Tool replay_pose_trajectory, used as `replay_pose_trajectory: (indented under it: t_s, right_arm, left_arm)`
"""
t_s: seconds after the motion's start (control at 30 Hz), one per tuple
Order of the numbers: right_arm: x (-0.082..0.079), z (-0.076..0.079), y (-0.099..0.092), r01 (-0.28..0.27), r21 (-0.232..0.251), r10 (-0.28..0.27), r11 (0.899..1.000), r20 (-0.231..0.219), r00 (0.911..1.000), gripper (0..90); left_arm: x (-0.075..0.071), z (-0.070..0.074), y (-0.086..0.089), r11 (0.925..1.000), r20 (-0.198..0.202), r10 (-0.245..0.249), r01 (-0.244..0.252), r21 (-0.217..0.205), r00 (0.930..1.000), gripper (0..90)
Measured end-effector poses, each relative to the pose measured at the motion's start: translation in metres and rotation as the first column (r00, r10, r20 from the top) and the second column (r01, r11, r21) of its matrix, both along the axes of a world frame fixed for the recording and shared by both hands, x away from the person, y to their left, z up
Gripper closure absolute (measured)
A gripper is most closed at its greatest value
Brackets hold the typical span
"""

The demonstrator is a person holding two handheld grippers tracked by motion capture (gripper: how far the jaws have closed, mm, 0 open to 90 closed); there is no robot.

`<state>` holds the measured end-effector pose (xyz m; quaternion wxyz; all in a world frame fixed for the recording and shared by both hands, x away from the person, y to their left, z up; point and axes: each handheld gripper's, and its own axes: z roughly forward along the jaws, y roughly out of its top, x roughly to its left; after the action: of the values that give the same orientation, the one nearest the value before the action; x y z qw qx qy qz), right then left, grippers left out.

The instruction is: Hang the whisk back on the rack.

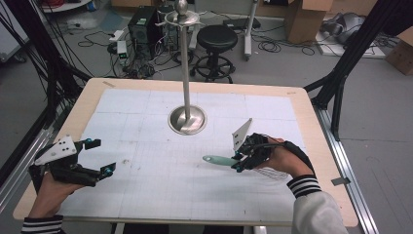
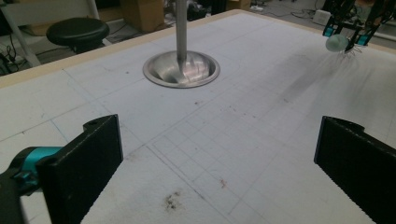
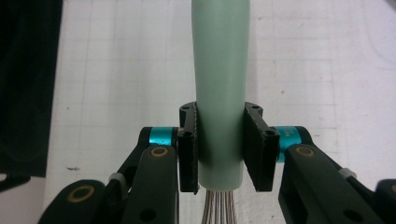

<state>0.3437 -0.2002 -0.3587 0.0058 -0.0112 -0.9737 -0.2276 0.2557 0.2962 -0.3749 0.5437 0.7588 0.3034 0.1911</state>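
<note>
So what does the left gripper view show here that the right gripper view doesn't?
Left gripper view alone: the metal stand with its round base, a black stool, cardboard boxes, and the left gripper with its jaws wide apart over bare mat. Right gripper view alone: the wires leaving the handle's lower end between the right gripper jaws. Shared: the pale green handle, held in the right gripper, and the white gridded mat.

Black grippers [image 1: 100,157], teal-ringed jaws, grey plates; striped sleeve cuffs [image 1: 303,185].
</note>
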Motion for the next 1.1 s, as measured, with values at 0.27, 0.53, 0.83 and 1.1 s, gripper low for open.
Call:
replay_pose_trajectory:
  t_s: [0.27, 0.53, 0.83, 1.1]
  right_arm:
    - [0.002, 0.016, -0.010, 0.016, 0.116, -0.016, 0.993, -0.004, 0.9999, 69.7]
    - [0.005, 0.032, -0.021, 0.048, 0.228, -0.051, 0.973, 0.007, 0.9987, 69.7]
    - [0.010, 0.048, -0.028, 0.094, 0.315, -0.097, 0.944, -0.006, 0.9952, 69.7]
    - [0.015, 0.055, -0.033, 0.110, 0.370, -0.123, 0.922, 0.011, 0.9923, 69.7]
  left_arm:
    - [0.000, 0.000, 0.000, 1.0000, 0.001, -0.002, 0.002, 0.001, 1.0000, 1.7]
    - [0.000, 0.000, 0.000, 1.0000, 0.000, -0.002, 0.002, 0.002, 1.0000, 1.7]
    - [0.000, 0.000, -0.001, 1.0000, 0.001, -0.003, 0.003, 0.006, 1.0000, 1.7]
    - [0.000, 0.001, -0.002, 1.0000, 0.000, -0.005, 0.005, 0.002, 1.0000, 1.7]
